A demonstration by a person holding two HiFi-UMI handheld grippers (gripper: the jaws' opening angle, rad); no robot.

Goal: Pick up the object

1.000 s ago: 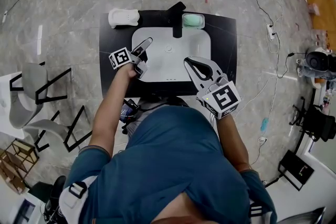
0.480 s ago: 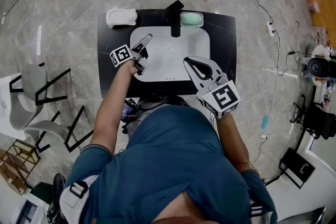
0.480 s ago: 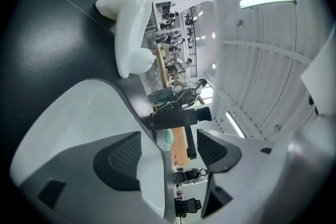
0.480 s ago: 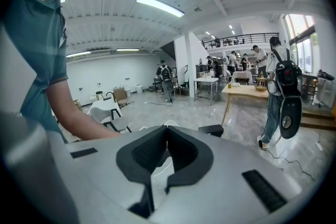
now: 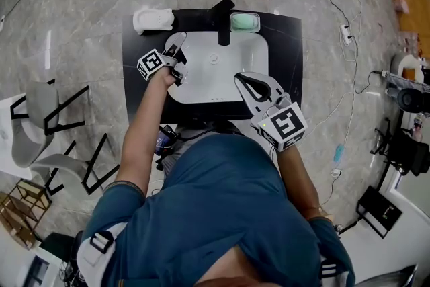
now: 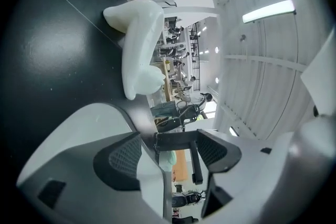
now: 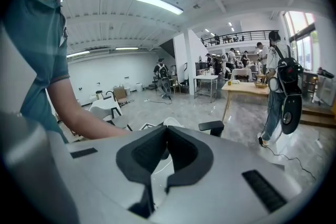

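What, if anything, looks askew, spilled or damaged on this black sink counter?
Nothing stands out. The white object lies whole at the counter's far left corner, the green soap dish sits beside the black tap, and no spill shows.

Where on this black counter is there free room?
The right strip of the black countertop, between the white sink basin and the edge, is bare. The back is crowded: white moulded object, black faucet, green soap dish.
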